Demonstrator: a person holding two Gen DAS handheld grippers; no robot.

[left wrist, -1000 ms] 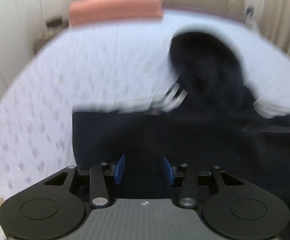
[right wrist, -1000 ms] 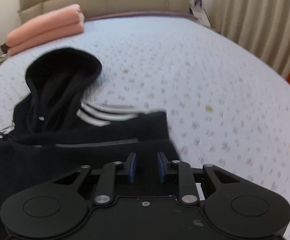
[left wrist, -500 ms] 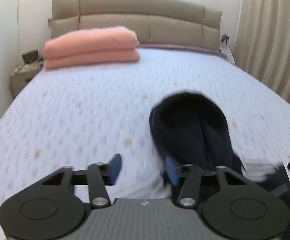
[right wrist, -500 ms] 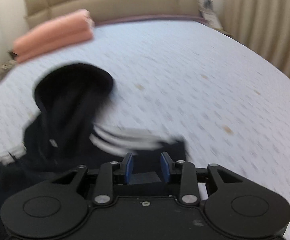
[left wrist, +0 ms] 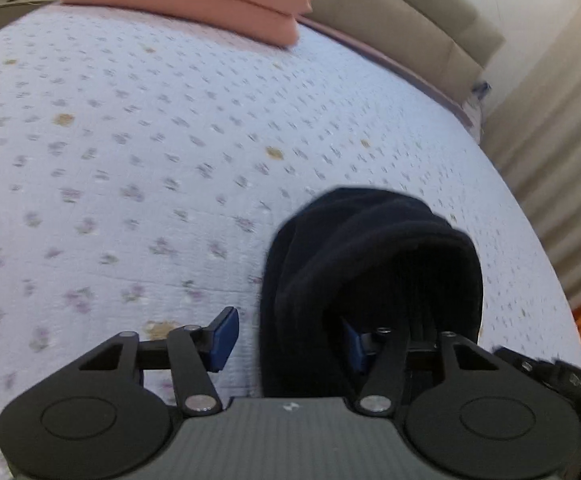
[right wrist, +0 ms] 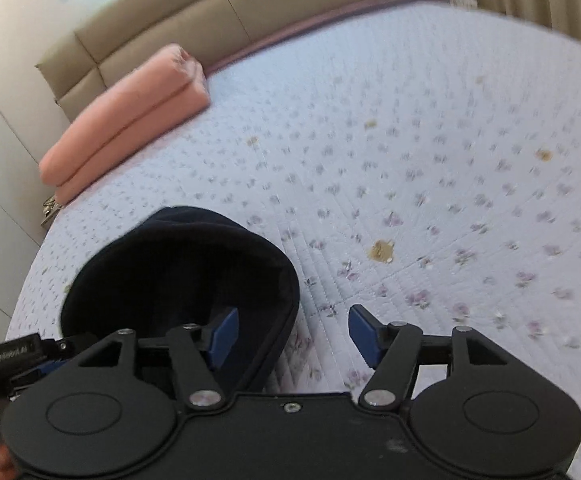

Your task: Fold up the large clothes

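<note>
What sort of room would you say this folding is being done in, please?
Most likely a bedroom: a wide bed under a pale floral quilted bedspread, a beige padded headboard behind it, and pleated curtains to one side.

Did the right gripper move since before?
Yes. The right gripper has slid forward off the striped jacket body to the hood, nearer the pink blanket. Its jaws are opening, unpressed.

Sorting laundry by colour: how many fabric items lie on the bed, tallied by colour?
Black: 1, hood
Pink: 1, folded blanket
Total: 2
</note>
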